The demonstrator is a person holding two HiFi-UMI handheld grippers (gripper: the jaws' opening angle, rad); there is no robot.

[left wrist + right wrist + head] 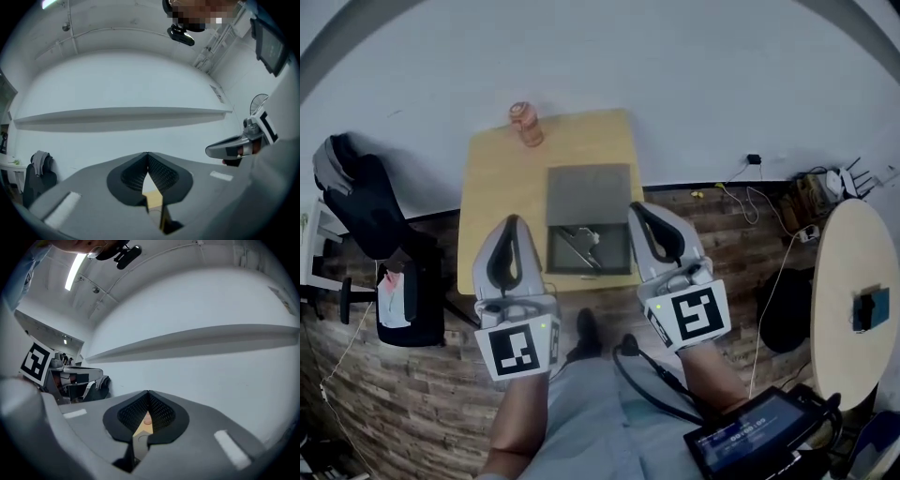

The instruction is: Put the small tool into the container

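Observation:
A dark grey case (553,248) lies open on the small wooden table (502,178), its flat lid (589,194) folded away from me. Silver metal tools (578,242) lie in its lower half; I cannot tell which is the small tool. My left gripper (511,221) hovers over the table's front left, left of the case, shut and empty. My right gripper (635,207) hangs by the case's right edge, also shut with nothing in it. Both gripper views look at the white wall, with the jaw tips of the left gripper (147,153) and the right gripper (148,391) meeting.
An orange jar (526,124) stands at the table's far edge. A black chair (366,216) is left of the table, and a round table (853,281) is at the right. Cables trail across the floor (750,202). A screen device (755,433) sits at my lower right.

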